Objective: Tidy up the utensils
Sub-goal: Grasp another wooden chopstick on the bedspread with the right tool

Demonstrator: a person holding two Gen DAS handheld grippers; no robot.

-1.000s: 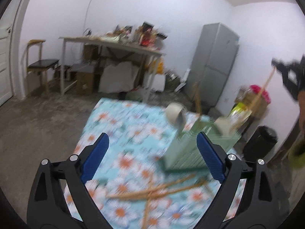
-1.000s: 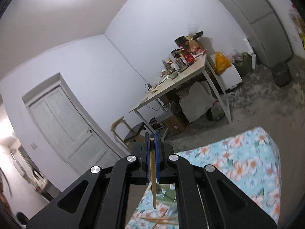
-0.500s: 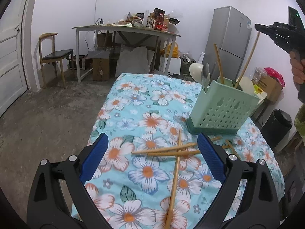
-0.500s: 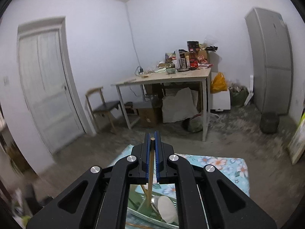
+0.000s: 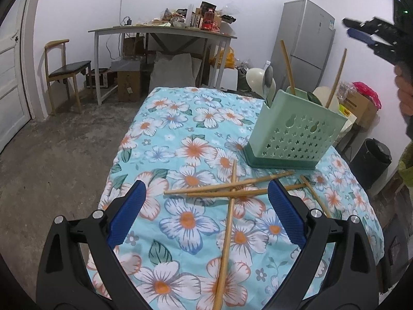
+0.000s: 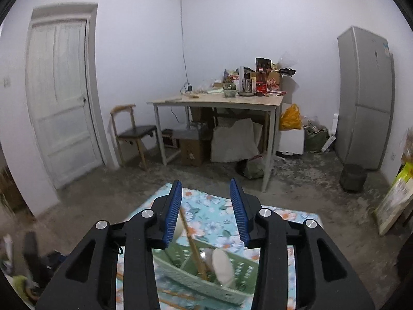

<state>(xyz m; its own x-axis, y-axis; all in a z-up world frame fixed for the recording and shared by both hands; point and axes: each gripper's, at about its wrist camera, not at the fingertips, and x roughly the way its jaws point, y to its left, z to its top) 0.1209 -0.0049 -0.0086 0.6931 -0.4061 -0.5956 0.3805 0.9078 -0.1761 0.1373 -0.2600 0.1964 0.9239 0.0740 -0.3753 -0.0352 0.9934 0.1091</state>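
Right jaws opening, ribbed blue pads (image 6: 172, 213), perforated green caddy (image 5: 296, 135)

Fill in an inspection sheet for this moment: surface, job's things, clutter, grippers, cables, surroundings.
Surface: floral tablecloth covers the table.
Job's things: green utensil holder stands upright on the cloth, holding two chopsticks, a metal spoon and pale spoons; four loose chopsticks lie crossed in front of it.
Clutter: nothing seen on the cloth.
Grippers: left gripper open, low over the loose chopsticks, touching none; right gripper above the holder, jaws opening, a chopstick standing in the holder below them.
Cables: one cord down the far wall.
Surroundings: cluttered side table, chair, fridge, door, bare floor.
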